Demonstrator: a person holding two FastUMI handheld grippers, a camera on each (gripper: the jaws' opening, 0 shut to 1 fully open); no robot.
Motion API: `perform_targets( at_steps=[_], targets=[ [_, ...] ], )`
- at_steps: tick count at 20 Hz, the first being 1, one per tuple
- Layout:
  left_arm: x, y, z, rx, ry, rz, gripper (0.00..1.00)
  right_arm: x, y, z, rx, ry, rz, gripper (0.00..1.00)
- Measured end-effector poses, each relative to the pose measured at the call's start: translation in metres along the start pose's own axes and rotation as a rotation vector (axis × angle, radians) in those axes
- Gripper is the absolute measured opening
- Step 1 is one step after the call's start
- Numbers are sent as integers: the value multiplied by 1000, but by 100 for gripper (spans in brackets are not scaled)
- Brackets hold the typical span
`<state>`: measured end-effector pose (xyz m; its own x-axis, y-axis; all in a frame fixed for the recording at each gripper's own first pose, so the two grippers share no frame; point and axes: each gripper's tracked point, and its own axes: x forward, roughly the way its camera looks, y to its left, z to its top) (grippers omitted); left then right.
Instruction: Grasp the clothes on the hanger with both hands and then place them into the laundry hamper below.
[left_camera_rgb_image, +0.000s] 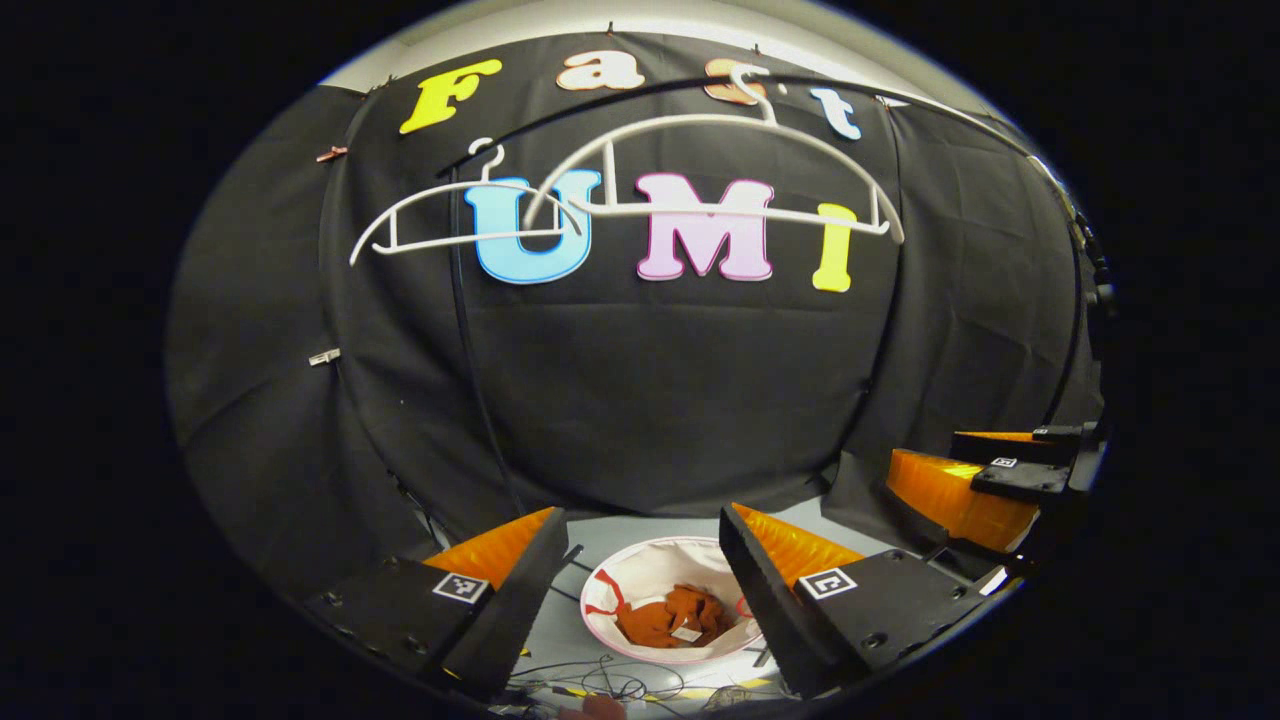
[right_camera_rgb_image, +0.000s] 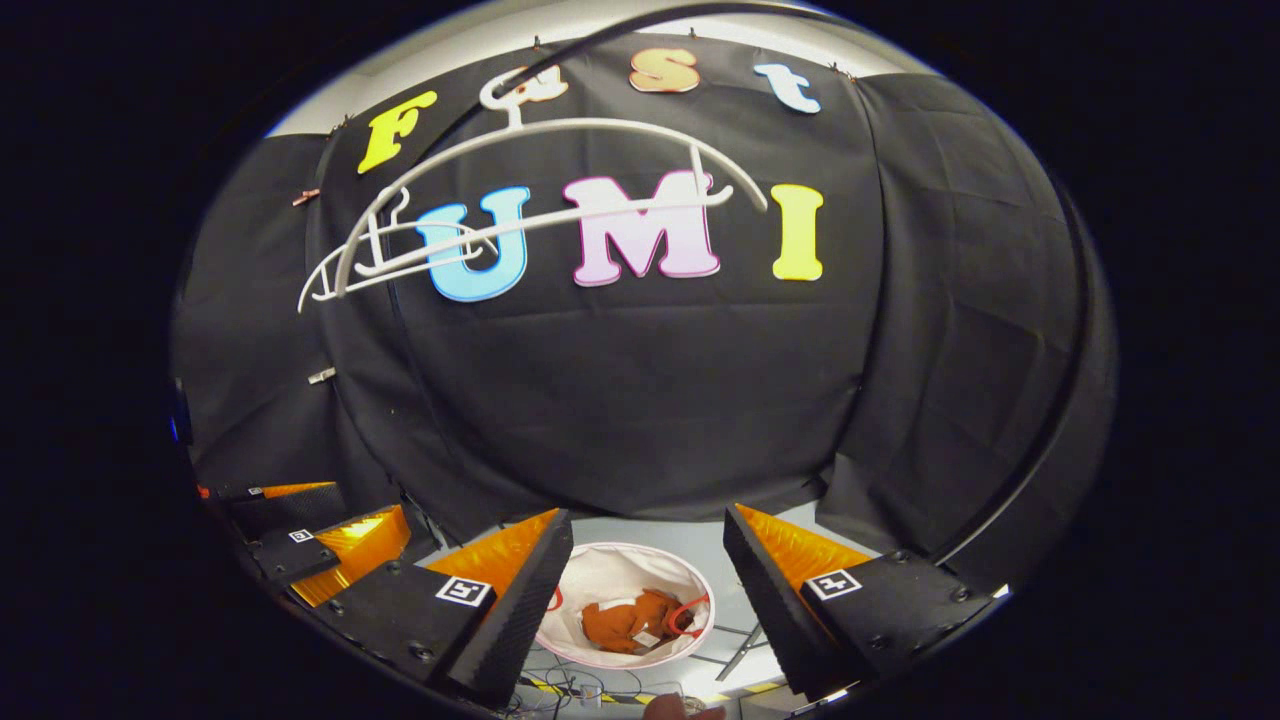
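Below our tongs: hamper (left_camera_rgb_image: 650, 585) holding the rust-brown clothes (left_camera_rgb_image: 672, 616).
Above them: we see two bare hangers (left_camera_rgb_image: 715, 165).
Left tongs (left_camera_rgb_image: 640, 560): wide open, empty.
Right tongs (right_camera_rgb_image: 648, 560): wide open, empty.

black cloth wall (left_camera_rgb_image: 650, 400), pale floor (left_camera_rgb_image: 640, 528)

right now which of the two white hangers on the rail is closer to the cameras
The larger-looking hanger is closer: it overlaps the smaller hanger, which hangs behind it to the left. Both are bare; the brown garment lies in the hamper.
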<state>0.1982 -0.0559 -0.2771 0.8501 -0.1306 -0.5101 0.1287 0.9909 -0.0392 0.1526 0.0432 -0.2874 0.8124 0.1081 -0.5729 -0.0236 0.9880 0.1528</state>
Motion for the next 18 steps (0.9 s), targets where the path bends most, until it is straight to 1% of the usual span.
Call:
perform_targets(
  at_steps=[6,9,10,12,13,14,16,18],
  targets=[
    [-62,2,54,-18,-131,-8,97,-49,4,56,-21,-137,-40,98],
    [-91,3,80,-23,-197,-14,97,-75,10,77,-14,-198,-57,98],
    [-101,4,88,-24,-219,-14,96,-83,12,84,-19,-215,-59,98],
    [-123,5,106,-23,-263,-17,97,-99,18,98,-39,-257,-66,98],
    [-131,4,112,-22,-279,-21,97,-107,22,106,-45,-279,-65,98],
    [-139,3,118,-17,-297,-22,95,-115,24,114,-49,-302,-67,100],
    [-152,4,127,-5,-324,-22,99,-130,25,130,-53,-343,-72,98],
    [-164,2,133,11,-348,-13,99,-145,27,141,-46,-378,-67,98]
  ],
)
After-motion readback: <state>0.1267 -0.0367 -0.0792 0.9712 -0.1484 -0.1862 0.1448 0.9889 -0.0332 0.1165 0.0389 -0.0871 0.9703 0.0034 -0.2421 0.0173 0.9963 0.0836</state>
